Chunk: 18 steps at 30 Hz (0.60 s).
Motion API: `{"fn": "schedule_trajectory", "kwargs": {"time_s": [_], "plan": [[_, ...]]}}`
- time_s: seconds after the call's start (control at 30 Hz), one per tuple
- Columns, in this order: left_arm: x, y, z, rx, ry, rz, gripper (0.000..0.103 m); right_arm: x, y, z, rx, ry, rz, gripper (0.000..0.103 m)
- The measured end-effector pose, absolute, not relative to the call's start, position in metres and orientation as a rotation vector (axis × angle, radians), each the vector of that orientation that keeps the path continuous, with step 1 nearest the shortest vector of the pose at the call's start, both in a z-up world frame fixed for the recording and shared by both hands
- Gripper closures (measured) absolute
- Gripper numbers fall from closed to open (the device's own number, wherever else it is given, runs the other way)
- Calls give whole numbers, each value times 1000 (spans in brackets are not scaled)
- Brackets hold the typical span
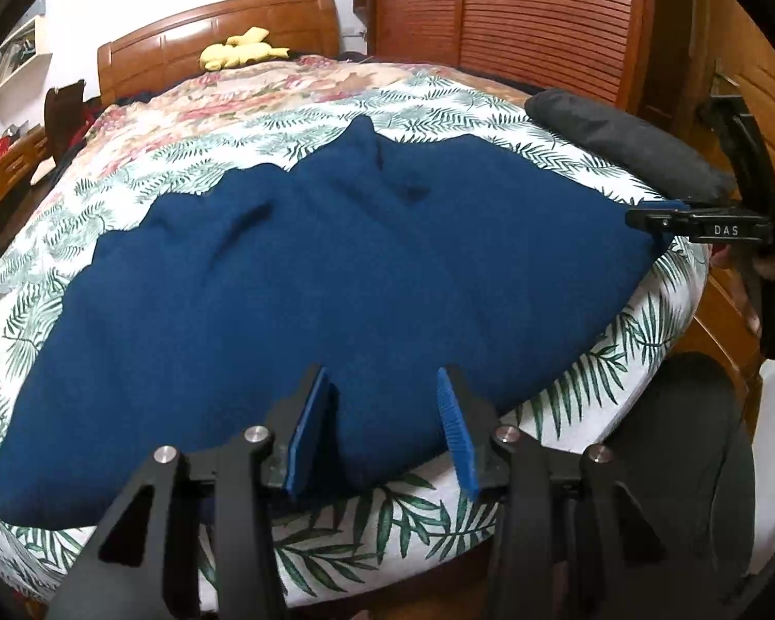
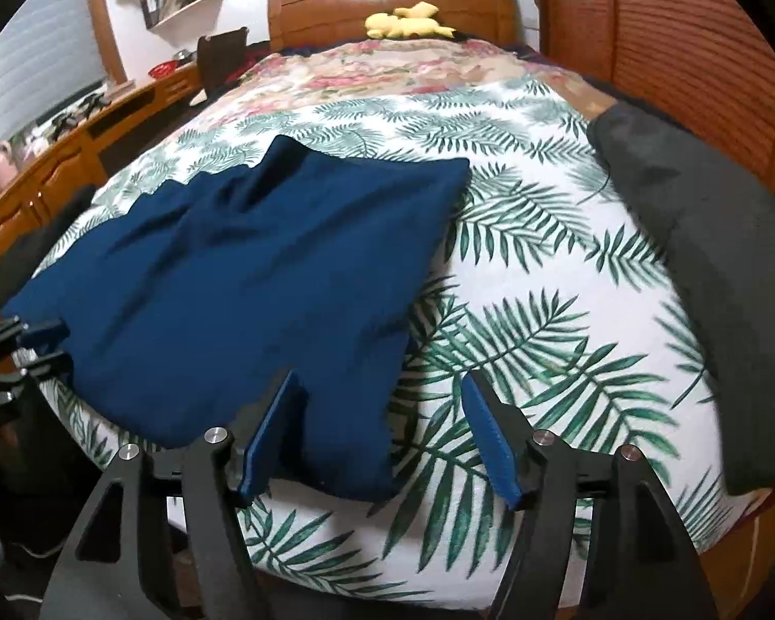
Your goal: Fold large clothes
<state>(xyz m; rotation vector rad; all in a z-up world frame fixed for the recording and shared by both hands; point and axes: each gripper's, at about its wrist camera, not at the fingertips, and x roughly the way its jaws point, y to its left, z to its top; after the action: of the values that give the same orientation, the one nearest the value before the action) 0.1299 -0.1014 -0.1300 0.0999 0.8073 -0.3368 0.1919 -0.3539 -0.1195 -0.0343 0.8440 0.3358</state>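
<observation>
both the left gripper (image 1: 387,429) and right gripper (image 2: 382,434) gape over the blue garment (image 1: 294,279); its far edge is rumpled.

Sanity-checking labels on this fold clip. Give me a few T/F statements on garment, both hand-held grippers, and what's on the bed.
1. The blue garment lies spread on the leaf-print bedcover. True.
2. The left hand-held gripper is shut on the garment. False: its jaws stand open at the garment's near edge, with nothing pinched.
3. The right hand-held gripper is open, with the garment's near corner between its fingers. True.
4. A yellow plush toy sits by the headboard. True.
5. A red garment lies along the bed's right edge. False: the cloth there is a dark grey garment.
</observation>
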Motion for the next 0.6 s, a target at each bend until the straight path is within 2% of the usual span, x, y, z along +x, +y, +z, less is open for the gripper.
{"fn": "schedule_trajectory", "kwargs": {"time_s": [0.5,0.57,0.6], "plan": [[131,-99,-135,85,805,-341,60,200,-353,-139,137,928,437,35],[131,-100,-132,76,796,-348,60,200,-351,-138,130,928,448,39],[130,-100,-131,72,790,-351,60,199,-350,-137,139,931,468,47]]}}
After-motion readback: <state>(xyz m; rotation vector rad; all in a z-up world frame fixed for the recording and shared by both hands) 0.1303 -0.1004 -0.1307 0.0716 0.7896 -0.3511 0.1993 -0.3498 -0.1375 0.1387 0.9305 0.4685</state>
